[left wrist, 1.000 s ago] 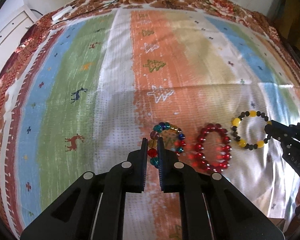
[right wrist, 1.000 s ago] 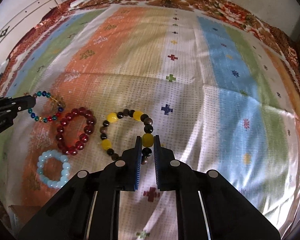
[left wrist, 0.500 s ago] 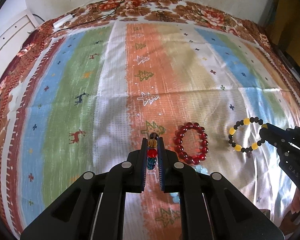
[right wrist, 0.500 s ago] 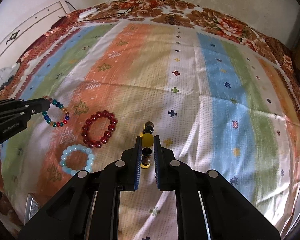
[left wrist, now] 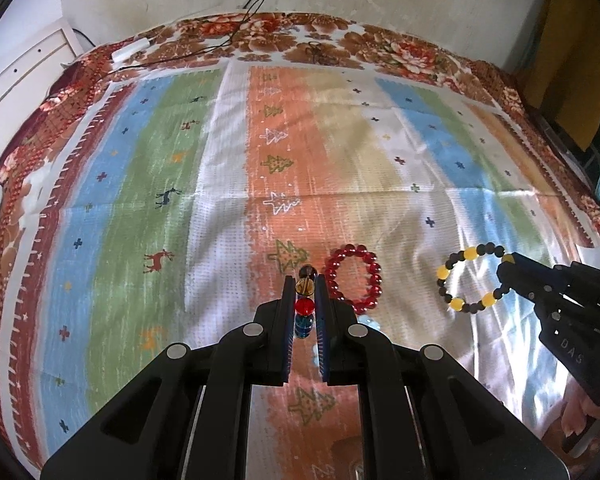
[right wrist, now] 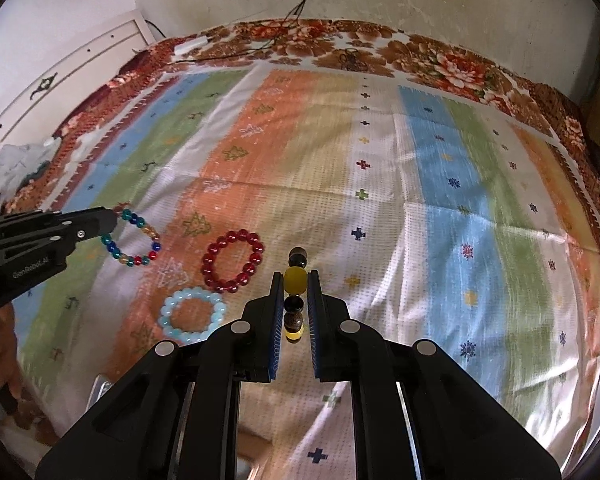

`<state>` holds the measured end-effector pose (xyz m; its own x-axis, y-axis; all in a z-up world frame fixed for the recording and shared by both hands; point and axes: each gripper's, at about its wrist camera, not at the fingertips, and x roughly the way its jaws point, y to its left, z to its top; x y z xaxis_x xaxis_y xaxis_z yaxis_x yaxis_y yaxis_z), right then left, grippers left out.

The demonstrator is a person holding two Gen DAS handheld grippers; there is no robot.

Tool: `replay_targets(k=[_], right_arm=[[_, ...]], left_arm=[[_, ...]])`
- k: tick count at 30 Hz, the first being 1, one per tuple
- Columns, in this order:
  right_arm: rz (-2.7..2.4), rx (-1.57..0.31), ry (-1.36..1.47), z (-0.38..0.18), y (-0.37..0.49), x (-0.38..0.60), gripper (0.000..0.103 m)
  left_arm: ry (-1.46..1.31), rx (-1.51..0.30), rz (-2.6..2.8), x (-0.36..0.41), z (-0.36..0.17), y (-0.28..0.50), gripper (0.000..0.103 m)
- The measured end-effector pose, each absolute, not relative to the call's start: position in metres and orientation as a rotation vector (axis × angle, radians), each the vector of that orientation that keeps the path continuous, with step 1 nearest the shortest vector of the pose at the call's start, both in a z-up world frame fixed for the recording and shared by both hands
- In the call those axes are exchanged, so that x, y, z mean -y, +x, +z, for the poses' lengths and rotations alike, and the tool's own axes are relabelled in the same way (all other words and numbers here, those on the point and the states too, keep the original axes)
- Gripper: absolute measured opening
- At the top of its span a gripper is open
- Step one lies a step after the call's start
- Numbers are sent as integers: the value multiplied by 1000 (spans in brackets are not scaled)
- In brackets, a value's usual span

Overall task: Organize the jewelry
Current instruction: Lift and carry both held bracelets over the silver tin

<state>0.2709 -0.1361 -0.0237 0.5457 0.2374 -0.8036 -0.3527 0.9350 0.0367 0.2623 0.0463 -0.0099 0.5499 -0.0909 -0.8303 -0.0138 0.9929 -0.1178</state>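
Observation:
My left gripper [left wrist: 304, 284] is shut on a multicoloured bead bracelet [left wrist: 303, 306] and holds it above the cloth; it hangs as a ring in the right wrist view [right wrist: 134, 242]. My right gripper [right wrist: 296, 280] is shut on a yellow-and-black bead bracelet [right wrist: 295, 280], also lifted; it shows as a ring in the left wrist view [left wrist: 470, 284]. A red bead bracelet [right wrist: 233, 260] lies on the cloth, also seen in the left wrist view [left wrist: 354, 278]. A pale blue bead bracelet [right wrist: 191, 314] lies just in front of it.
A striped patterned cloth [right wrist: 440, 200] with a floral border covers the bed. A white power strip [left wrist: 130, 50] with black cables lies at the far edge by the wall. A white cabinet [right wrist: 80, 68] stands at the far left.
Both grippers have risen and pulled back, lifting their bracelets off the cloth. The red and pale blue bracelets have stayed where they lay.

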Motion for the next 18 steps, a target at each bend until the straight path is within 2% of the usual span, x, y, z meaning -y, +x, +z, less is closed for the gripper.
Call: replay_targets(k=[18], right_arm=[[403,-884,-160,-6,237,134,12]], left_arm=[[-96,-939,-59,-31,8,228,9]])
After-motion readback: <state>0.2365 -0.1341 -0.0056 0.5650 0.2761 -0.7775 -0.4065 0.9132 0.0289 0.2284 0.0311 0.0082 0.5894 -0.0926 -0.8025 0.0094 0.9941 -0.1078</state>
